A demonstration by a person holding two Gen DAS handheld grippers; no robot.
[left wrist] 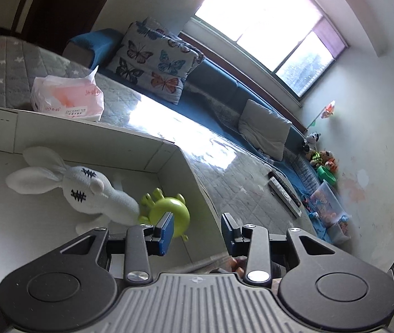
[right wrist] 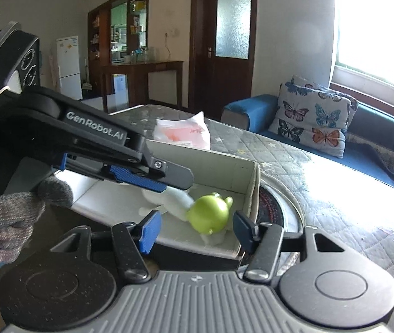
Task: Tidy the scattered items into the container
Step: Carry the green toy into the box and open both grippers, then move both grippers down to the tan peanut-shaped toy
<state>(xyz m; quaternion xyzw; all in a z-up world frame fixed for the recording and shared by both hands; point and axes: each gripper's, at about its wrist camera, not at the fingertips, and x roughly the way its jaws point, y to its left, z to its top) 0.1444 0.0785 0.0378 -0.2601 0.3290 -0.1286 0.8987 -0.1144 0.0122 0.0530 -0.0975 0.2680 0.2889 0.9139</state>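
A white cardboard box (left wrist: 169, 155) stands on the quilted table. Inside lie a white plush rabbit (left wrist: 85, 188) with stitched eyes and a green toy frog (left wrist: 169, 213). My left gripper (left wrist: 197, 227) is open and empty, above the box's right wall, its left finger beside the frog. In the right wrist view my right gripper (right wrist: 197, 229) is open and empty over the box's near rim (right wrist: 197, 245), with the frog (right wrist: 210, 213) between its fingers. The left gripper (right wrist: 141, 177) reaches over the box from the left, hiding most of the rabbit (right wrist: 174, 199).
A pink tissue pack (left wrist: 69, 97) lies on the table behind the box. A round dark hotplate (right wrist: 271, 208) sits right of the box. A blue sofa (left wrist: 219, 88) with a butterfly cushion (left wrist: 155, 58) runs along the window wall. Remote controls (left wrist: 283, 191) and toy bins (left wrist: 327, 202) lie at far right.
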